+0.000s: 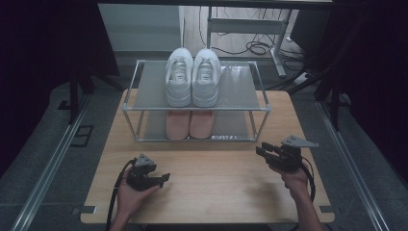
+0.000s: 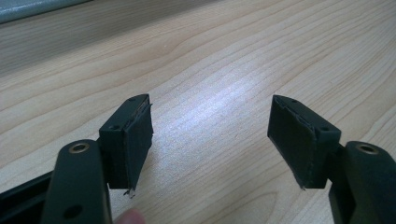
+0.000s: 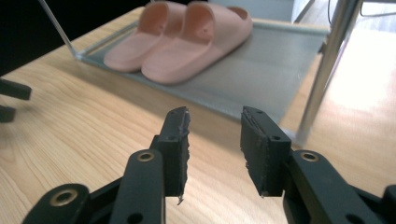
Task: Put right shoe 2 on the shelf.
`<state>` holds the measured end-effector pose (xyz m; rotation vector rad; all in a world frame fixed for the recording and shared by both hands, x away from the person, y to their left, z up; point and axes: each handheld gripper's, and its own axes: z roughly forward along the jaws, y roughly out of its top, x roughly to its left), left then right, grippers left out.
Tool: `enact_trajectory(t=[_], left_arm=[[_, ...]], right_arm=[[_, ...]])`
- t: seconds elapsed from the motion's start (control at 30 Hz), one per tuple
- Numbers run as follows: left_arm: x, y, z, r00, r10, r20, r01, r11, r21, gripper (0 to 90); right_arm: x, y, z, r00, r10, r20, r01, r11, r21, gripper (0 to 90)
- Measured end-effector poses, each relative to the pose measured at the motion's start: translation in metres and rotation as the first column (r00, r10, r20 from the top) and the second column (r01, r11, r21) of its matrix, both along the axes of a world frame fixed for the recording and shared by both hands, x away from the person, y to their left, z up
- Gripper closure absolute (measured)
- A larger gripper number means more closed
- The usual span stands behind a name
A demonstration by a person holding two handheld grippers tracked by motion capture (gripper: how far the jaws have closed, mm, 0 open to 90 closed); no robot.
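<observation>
A metal two-shelf rack point(image 1: 240, 91) stands at the far middle of the wooden table point(image 1: 216, 187). A pair of white sneakers point(image 1: 192, 79) sits on its top shelf, and a pair of pink slippers point(image 1: 189, 124) lies on the lower shelf. My left gripper point(image 1: 166, 179) rests near the table's front left, pointing right; its jaws point(image 2: 210, 135) stand wide open over bare wood. My right gripper point(image 1: 262, 150) is at the right, in front of the rack's right corner. Its jaws point(image 3: 215, 140) are open with nothing between them, aimed toward the pink slippers point(image 3: 182, 42).
The rack's right front post point(image 3: 322, 70) rises close ahead of my right gripper. Tips of the left gripper point(image 3: 11, 100) show at the far left of the right gripper view. Metal rails point(image 1: 53, 163) run along the floor beside the table, and cables point(image 1: 255, 48) lie behind it.
</observation>
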<state>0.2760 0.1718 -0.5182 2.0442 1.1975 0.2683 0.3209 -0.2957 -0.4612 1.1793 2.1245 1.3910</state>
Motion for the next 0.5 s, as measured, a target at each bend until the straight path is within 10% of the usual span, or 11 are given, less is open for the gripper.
enact_trajectory(t=[0.5], left_arm=[[0.0,0.002,0.0,1.0,0.008,0.003,-0.008,1.0,0.003,31.3]], right_arm=[[-0.004,-0.007,-0.037,0.9982,-0.019,-0.056,0.018,1.0,-0.014,56.1]])
